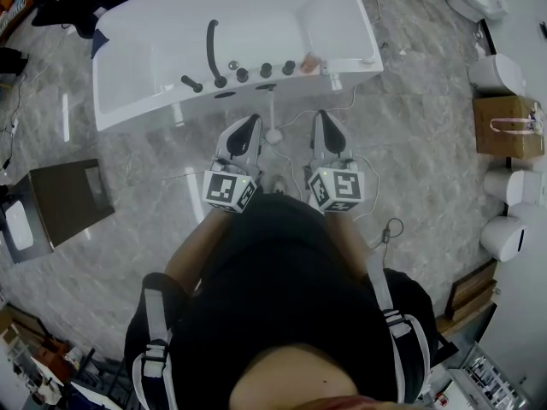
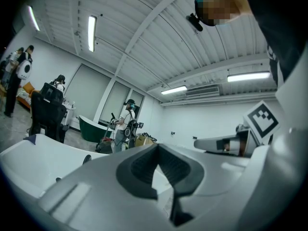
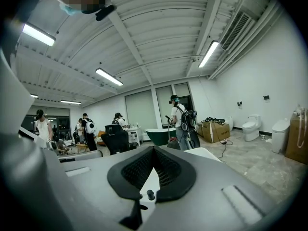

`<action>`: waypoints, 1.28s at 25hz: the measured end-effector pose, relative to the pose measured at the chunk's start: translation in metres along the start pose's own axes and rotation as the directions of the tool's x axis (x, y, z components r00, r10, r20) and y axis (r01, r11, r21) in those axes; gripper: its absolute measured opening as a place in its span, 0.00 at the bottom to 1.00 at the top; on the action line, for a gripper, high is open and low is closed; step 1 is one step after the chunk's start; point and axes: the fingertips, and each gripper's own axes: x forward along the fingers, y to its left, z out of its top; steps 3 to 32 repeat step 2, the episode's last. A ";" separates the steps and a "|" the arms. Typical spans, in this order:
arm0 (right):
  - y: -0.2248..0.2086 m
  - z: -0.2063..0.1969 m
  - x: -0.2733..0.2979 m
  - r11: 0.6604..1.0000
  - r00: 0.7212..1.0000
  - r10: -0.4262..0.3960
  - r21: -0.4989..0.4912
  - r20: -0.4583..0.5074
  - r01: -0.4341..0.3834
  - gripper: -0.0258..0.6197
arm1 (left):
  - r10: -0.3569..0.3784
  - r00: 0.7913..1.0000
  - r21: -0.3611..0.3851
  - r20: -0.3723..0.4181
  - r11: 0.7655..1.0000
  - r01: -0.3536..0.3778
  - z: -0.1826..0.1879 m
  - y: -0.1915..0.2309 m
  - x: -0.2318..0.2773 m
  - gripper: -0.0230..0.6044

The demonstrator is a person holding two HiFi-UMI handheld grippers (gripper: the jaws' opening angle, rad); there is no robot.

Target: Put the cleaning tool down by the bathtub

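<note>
A white bathtub [image 1: 137,67] stands ahead of me, with a black handle [image 1: 212,45] and several dark knobs on its near rim. On the floor just in front of it lies a thin white stick with a round white head [image 1: 273,134], likely the cleaning tool. Neither gripper touches it. My left gripper [image 1: 248,120] and right gripper [image 1: 327,116] hover side by side over the floor, pointing at the tub. Both are shut with nothing in them. In the left gripper view the dark pads [image 2: 139,170] meet, and the right gripper's pads [image 3: 173,172] meet over the tub rim.
A thin cable [image 1: 376,229] trails over the marble floor by my right side. A cardboard box [image 1: 504,125] and white toilets [image 1: 496,73] line the right wall. A dark flat panel [image 1: 73,196] lies at left. People stand far off [image 3: 182,121] near a green tub [image 3: 161,134].
</note>
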 end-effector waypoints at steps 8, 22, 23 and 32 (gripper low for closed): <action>0.001 0.001 0.000 1.000 1.000 0.005 -0.002 0.003 -0.005 0.04 | -0.003 1.000 0.003 0.004 1.000 0.003 0.002 0.000 0.001 0.05; 0.001 0.001 0.000 1.000 1.000 0.005 -0.002 0.003 -0.005 0.04 | -0.003 1.000 0.003 0.004 1.000 0.003 0.002 0.000 0.001 0.05; 0.001 0.001 0.000 1.000 1.000 0.005 -0.002 0.003 -0.005 0.04 | -0.003 1.000 0.003 0.004 1.000 0.003 0.002 0.000 0.001 0.05; 0.001 0.001 0.000 1.000 1.000 0.005 -0.002 0.003 -0.005 0.04 | -0.003 1.000 0.003 0.004 1.000 0.003 0.002 0.000 0.001 0.05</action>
